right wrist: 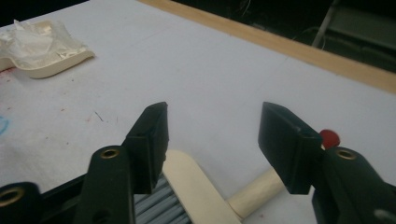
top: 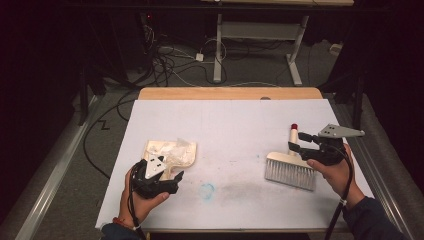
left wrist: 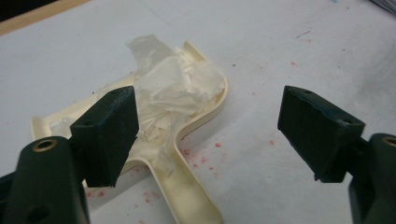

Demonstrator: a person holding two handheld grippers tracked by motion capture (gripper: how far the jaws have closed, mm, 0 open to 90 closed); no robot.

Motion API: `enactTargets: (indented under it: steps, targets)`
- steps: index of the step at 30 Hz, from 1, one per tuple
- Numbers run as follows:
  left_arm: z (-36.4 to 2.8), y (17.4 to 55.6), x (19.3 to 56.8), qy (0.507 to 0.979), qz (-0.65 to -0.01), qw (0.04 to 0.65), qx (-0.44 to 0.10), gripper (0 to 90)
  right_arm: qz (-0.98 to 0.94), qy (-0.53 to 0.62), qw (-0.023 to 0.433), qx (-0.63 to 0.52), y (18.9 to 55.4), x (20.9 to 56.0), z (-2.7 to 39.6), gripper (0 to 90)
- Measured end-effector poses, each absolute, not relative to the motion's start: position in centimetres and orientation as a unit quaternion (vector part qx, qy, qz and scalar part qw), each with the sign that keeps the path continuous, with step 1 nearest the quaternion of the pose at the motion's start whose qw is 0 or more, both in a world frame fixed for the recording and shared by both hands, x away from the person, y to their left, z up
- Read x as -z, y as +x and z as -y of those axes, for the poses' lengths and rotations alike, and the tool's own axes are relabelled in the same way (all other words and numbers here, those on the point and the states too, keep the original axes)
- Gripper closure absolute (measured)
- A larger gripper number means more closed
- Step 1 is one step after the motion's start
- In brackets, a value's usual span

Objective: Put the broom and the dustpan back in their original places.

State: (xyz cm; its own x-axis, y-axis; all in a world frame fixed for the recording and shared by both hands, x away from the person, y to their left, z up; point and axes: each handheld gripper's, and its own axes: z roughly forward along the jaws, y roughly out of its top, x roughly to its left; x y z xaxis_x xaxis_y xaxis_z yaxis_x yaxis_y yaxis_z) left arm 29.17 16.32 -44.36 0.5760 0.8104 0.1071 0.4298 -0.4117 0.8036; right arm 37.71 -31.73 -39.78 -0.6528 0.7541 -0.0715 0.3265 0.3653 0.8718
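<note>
A cream dustpan (top: 187,161) lies at the left of the white table, piled with crumpled clear scraps (top: 177,148). My left gripper (top: 167,172) hovers open just over its handle. In the left gripper view the dustpan (left wrist: 189,191) and the scraps (left wrist: 173,88) show between and beyond the wide-apart jaws of the left gripper (left wrist: 212,126), which touch nothing. At the right lies a brush (top: 290,170) with grey bristles, a cream handle and a red tip (top: 294,126). My right gripper (top: 298,141) stands open over that handle. The right gripper (right wrist: 212,140) straddles the brush (right wrist: 196,186) without touching it.
The table top (top: 230,125) has a blue smudge (top: 206,190) near its front and red specks around the dustpan. A wooden edge (top: 230,93) runs along the far side. Beyond it are floor cables (top: 170,65) and a desk frame (top: 260,35).
</note>
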Motion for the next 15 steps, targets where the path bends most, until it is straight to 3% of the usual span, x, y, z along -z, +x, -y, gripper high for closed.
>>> enactTargets:
  steps: [7,15]
  targets:
    - [-15.6,28.9,44.7,0.816,-0.353,0.368,-0.272,18.8,-0.781,0.283,0.290,-0.475,34.9,39.6,31.5,32.6]
    - [-15.6,28.2,46.1,0.823,-0.333,0.360,-0.287,18.8,-0.785,0.264,0.325,-0.457,32.3,41.3,30.8,30.2]
